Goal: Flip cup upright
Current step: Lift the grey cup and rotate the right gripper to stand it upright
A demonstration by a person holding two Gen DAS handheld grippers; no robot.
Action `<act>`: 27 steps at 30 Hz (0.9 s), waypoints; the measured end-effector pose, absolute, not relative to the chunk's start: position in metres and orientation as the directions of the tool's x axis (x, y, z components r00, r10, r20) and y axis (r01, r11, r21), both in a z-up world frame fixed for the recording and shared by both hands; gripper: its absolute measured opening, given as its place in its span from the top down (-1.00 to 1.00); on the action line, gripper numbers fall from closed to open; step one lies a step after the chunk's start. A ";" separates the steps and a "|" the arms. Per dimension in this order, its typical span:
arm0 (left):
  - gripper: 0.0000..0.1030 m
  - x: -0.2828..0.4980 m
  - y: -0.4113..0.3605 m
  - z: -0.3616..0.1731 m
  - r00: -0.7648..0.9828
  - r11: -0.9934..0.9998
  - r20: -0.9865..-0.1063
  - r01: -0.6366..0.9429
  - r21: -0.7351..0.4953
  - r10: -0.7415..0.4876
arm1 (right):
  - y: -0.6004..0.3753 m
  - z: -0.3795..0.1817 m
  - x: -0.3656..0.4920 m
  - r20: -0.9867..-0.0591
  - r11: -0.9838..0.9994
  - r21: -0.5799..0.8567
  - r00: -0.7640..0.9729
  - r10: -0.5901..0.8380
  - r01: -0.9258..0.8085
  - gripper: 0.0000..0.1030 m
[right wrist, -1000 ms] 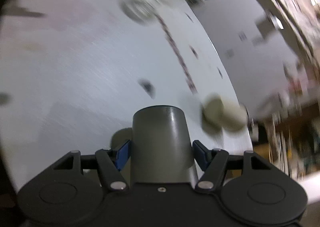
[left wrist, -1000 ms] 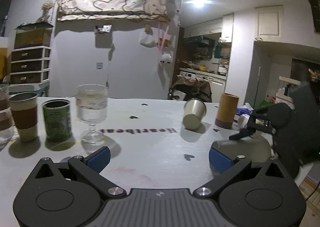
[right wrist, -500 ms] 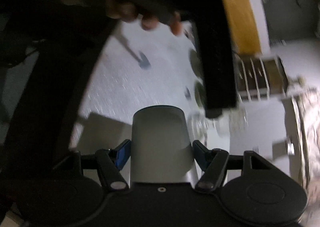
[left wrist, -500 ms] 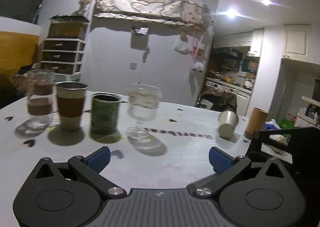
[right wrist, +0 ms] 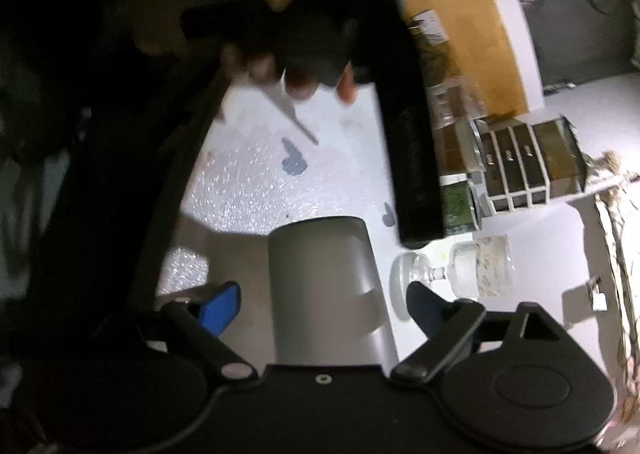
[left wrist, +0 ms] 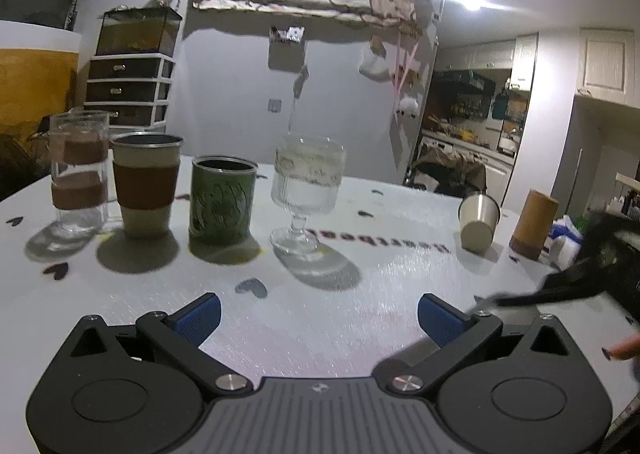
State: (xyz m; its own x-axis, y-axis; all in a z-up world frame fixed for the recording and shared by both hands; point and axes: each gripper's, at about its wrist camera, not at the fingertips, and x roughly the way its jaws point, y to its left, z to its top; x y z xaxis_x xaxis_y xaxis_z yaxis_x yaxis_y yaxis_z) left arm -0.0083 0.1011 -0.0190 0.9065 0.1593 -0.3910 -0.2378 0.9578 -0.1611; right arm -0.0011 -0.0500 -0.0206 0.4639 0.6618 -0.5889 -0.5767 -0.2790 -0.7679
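Right claw [right wrist: 320, 306] spread wide, grey metal cup [right wrist: 324, 286] loose between its pads near the worktop [left wrist: 360, 318] front edge, left claw [left wrist: 318, 314] wide and empty; risk: cup tips or rolls into nearby stemmed glass [right wrist: 460, 274].

The left wrist view is sitting low over the tabletop [left wrist: 360, 318], facing level toward the far wall. The right wrist view is rolled sideways, looking closely down at the tabletop [right wrist: 248, 190]; both are sharing the stemmed glass [left wrist: 306, 190] [right wrist: 476, 272].
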 end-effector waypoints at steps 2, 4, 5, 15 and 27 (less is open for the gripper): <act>-1.00 -0.008 0.100 -0.021 0.904 0.959 -0.399 -0.236 -0.161 0.155 | -0.055 -0.018 -0.006 -0.558 -0.221 -0.774 0.473 0.682 -0.594 -0.77; -1.00 -0.007 0.100 -0.021 0.903 0.958 -0.401 -0.237 -0.162 0.155 | -0.066 -0.016 -0.007 -0.508 -0.131 -0.781 0.499 0.702 -0.611 -0.77; -1.00 -0.007 0.100 -0.021 0.902 0.957 -0.403 -0.239 -0.162 0.157 | -0.073 -0.016 -0.007 -0.478 -0.067 -0.779 0.522 0.706 -0.623 -0.77; -1.00 -0.012 0.098 -0.021 0.897 0.963 -0.431 -0.197 -0.186 0.100 | -0.116 -0.022 0.052 -0.347 0.581 -0.520 0.777 0.525 -0.626 -0.77; -1.00 -0.027 0.086 -0.029 0.880 0.964 -0.473 -0.098 -0.248 -0.033 | -0.112 -0.023 0.095 -0.477 0.781 -0.009 0.689 0.545 -0.624 -0.67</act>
